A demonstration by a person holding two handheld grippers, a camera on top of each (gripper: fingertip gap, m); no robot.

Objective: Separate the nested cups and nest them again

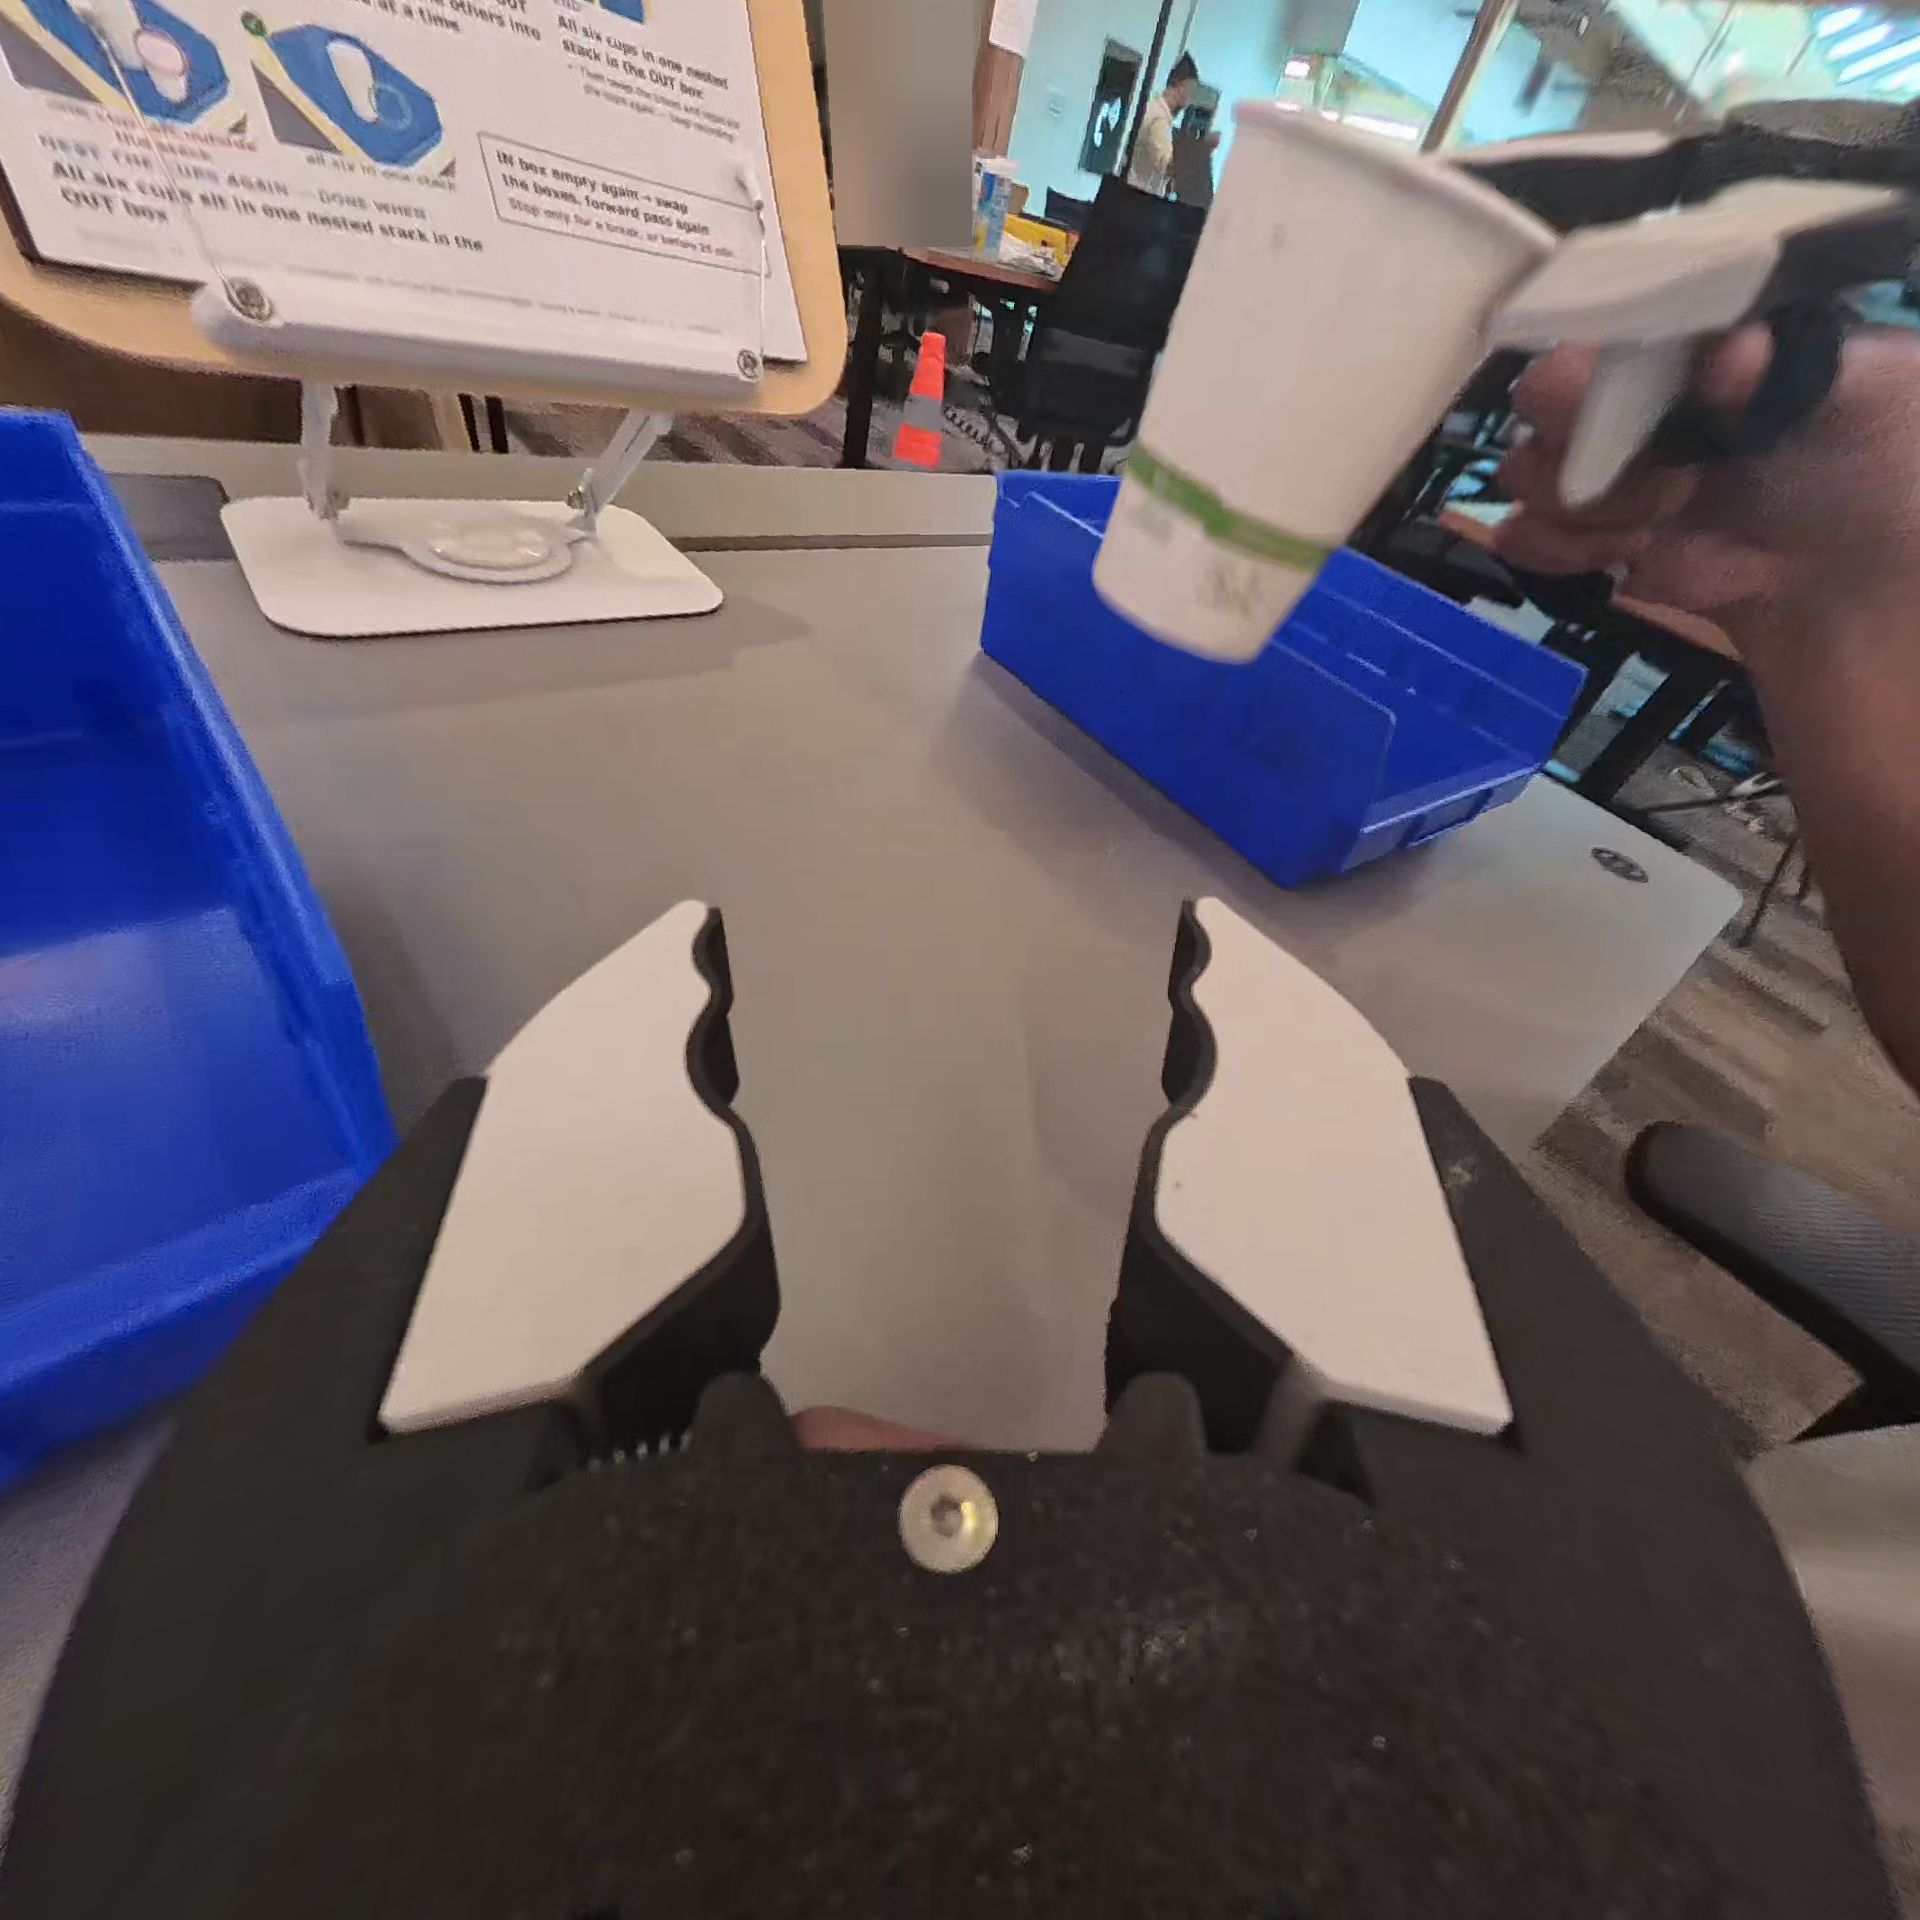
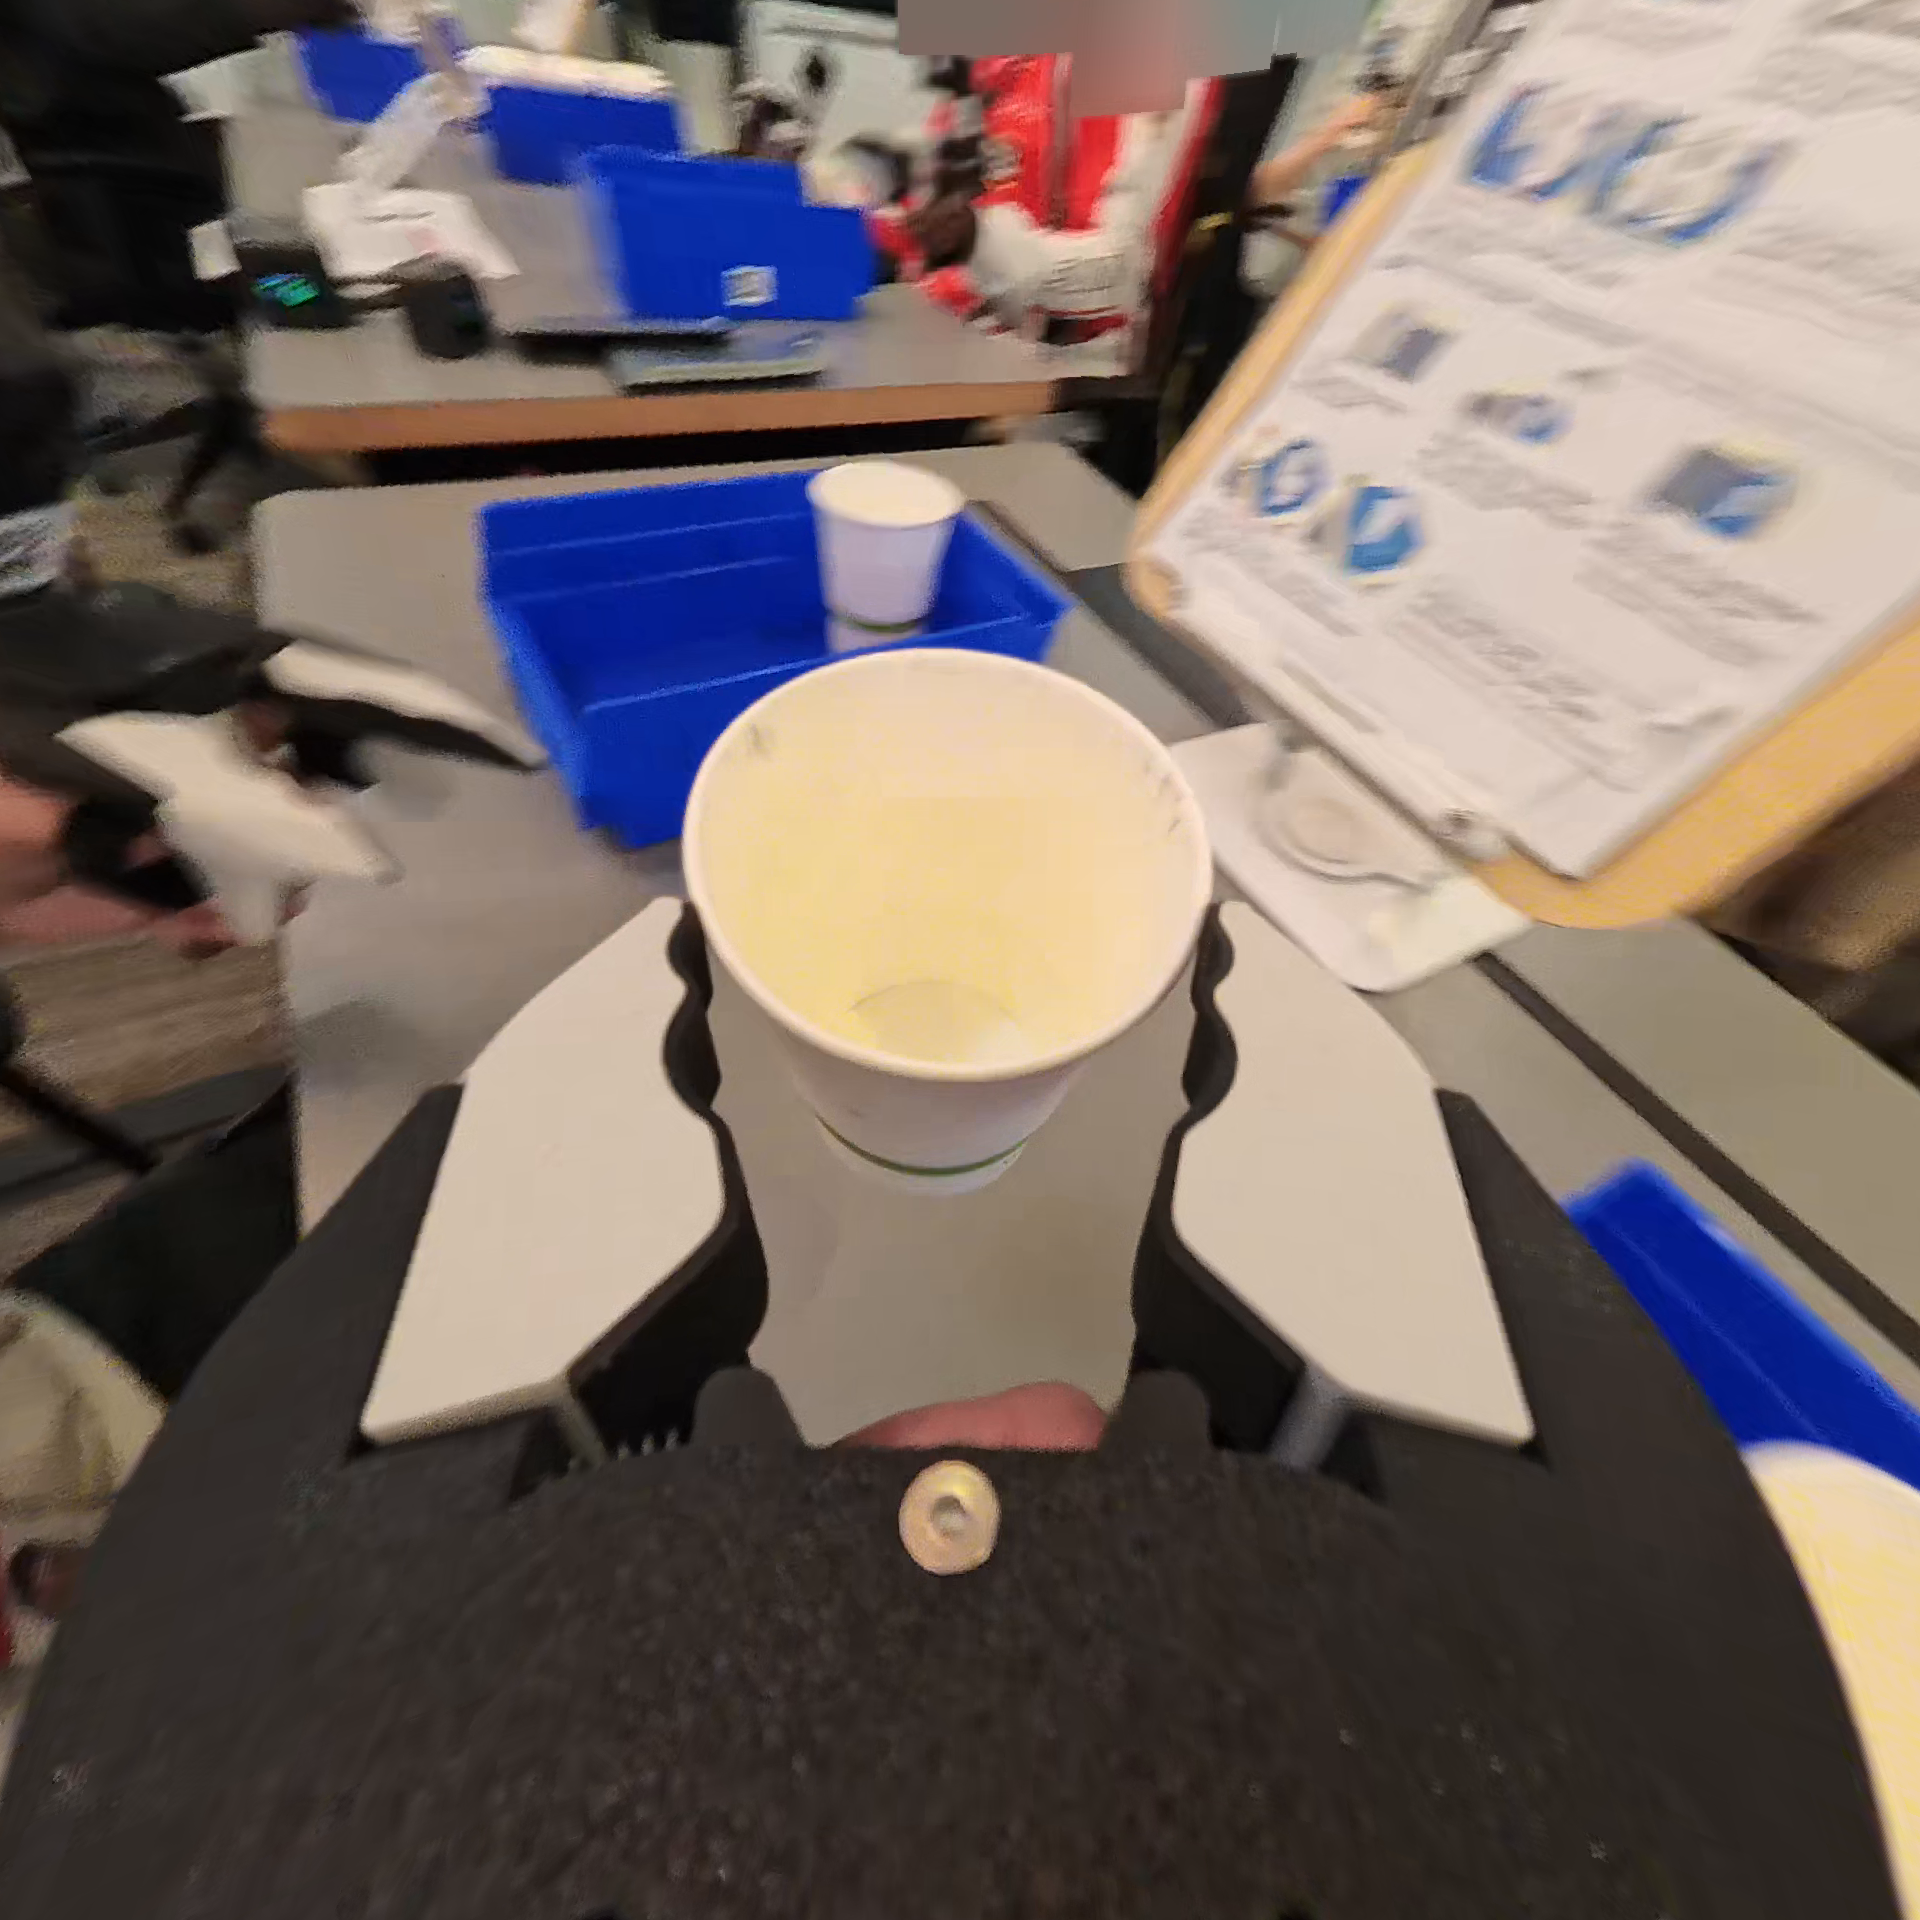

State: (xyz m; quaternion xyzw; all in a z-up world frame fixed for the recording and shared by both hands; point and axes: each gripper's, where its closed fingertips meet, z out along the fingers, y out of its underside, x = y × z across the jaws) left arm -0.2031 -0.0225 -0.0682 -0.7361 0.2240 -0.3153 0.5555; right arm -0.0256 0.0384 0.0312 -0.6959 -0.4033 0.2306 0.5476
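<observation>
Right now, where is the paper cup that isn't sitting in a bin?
The paper cup is held in the air between the right gripper's fingers, above the grey table. In the right wrist view it hangs just in front of a blue bin.

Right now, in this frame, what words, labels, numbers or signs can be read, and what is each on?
Instruction sheet on the stand: printed text with pictures, legible in the left wrist view; I do not copy its wording.
Held cup: small print by its green band, too blurred to read.
Far blue bin: a sticker, too blurred to read.
</observation>
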